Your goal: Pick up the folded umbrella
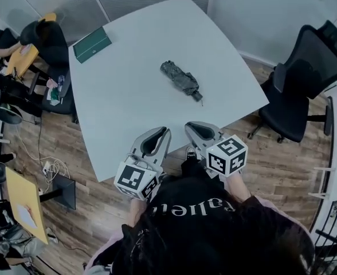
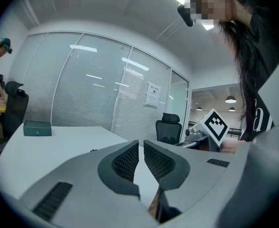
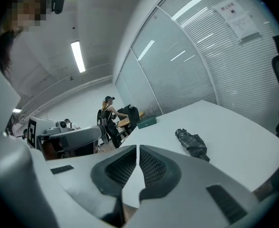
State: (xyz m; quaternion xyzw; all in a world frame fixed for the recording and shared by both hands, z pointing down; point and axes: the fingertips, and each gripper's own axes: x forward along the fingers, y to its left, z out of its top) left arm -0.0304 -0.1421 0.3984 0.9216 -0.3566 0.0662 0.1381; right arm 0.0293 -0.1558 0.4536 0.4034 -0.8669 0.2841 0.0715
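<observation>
Cool, even light from ceiling strips (image 3: 78, 56) — fisheye edges dark, corners perhaps slightly blurred

Crumpled dark matt cloth covering the folded umbrella (image 1: 181, 79) on the table (image 1: 128, 96), table top looking smooth and matt; floor (image 1: 283, 171) around the table showing wood-grain planks

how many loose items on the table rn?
2. A folded umbrella near the middle of the table, and a green box at its far left corner. The near edge is partly hidden behind the left gripper and right gripper.
</observation>
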